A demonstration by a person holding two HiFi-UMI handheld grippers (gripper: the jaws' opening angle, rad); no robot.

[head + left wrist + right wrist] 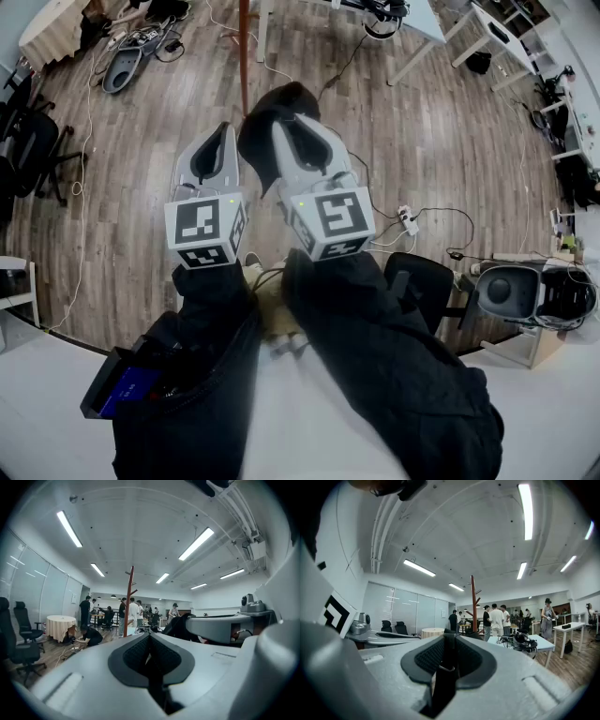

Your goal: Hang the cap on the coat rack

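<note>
The black cap (274,111) hangs from my right gripper (287,124), which is shut on its back strap (446,670); the strap and its small buckle sit between the pads. In the left gripper view the cap (180,625) shows as a dark lump beyond the right gripper (225,626). My left gripper (225,127) is held up beside it, jaws shut with nothing between them (149,637). The red-brown coat rack pole (244,47) rises straight ahead, just beyond the cap; its pegs show in both gripper views (130,597) (474,601).
A black office chair (427,281) and a power strip (408,218) stand on the wood floor at the right. A white table (42,412) lies under my arms. Several people (133,613) stand beyond the rack, near a round clothed table (60,623) and a white desk (525,644).
</note>
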